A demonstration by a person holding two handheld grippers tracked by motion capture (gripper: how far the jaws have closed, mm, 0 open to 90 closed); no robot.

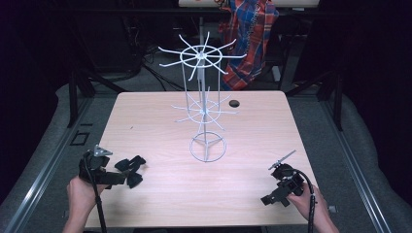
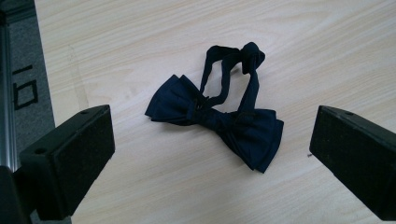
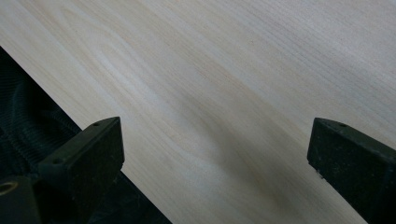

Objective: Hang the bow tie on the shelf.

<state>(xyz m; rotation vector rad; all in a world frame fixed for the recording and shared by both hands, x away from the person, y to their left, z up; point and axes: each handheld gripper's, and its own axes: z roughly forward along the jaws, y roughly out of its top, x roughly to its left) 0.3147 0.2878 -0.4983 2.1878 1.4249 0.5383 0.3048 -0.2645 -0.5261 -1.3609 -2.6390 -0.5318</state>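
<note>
A dark navy bow tie point(image 2: 219, 123) lies flat on the light wooden table point(image 1: 155, 121), its strap looped behind it. My left gripper point(image 2: 212, 126) hovers over it with its jaws wide apart, one on each side, neither pad touching the cloth. In the high view the left gripper point(image 1: 136, 171) is near the table's front left, held by a hand. My right gripper point(image 1: 272, 194) is at the front right, also in a hand. Its jaws point(image 3: 215, 135) stand open over bare wood close to the table edge, with nothing between them.
A tall white wire display rack point(image 1: 204, 107) with two tiers of spoke hooks stands on a ring base point(image 1: 208, 148) at the table's middle. A small round hole point(image 1: 234, 103) is in the tabletop behind it. A plaid cloth point(image 1: 250, 34) hangs beyond the far edge.
</note>
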